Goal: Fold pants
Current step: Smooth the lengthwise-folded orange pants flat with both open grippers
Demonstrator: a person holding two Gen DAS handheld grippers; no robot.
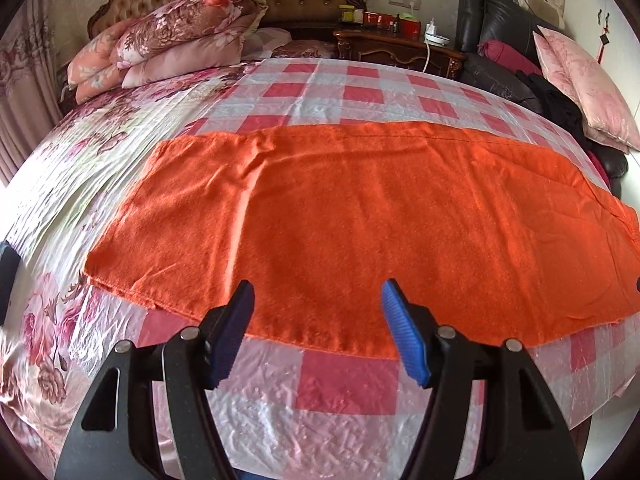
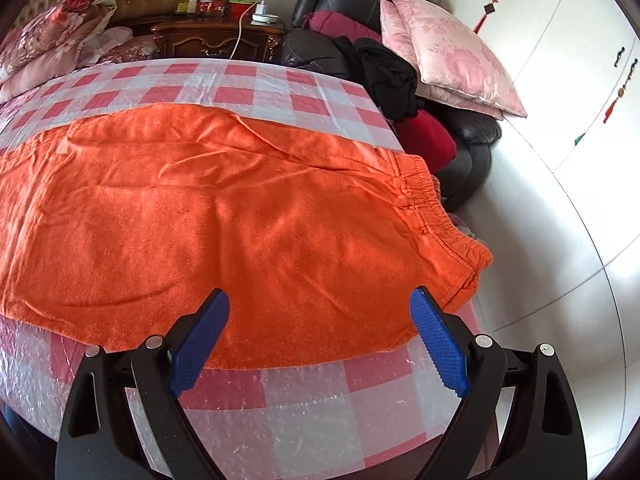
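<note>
Cut off: the orange pants (image 1: 340,216) run past the right edge of the left wrist view and past the left edge of the right wrist view – neither view holds the whole garment.
Hidden: whether the two legs are stacked cannot be told for sure; only one broad orange layer shows, with a second hem edge peeking out at the near left corner in the left view.
Hard to make out: small bottles and boxes on the nightstand (image 1: 396,46) are too small to name.
Pants, position: one pair, flat and lengthwise across the bed (image 1: 332,384), on the red-and-white checked plastic sheet (image 2: 304,380); elastic waistband (image 2: 432,200) at the bed's right edge, leg hems at the left.
Left claw (image 1: 318,300): spread wide, blue pads apart, holding nothing – hovering over the pants' near edge.
Right claw (image 2: 320,308): spread wide too, empty, above the near edge close to the waistband.
Counts: two claws, one pair of pants, one pink cushion (image 2: 452,56) on the dark sofa (image 2: 476,136), one pile of floral bedding (image 1: 168,36) by the headboard.
</note>
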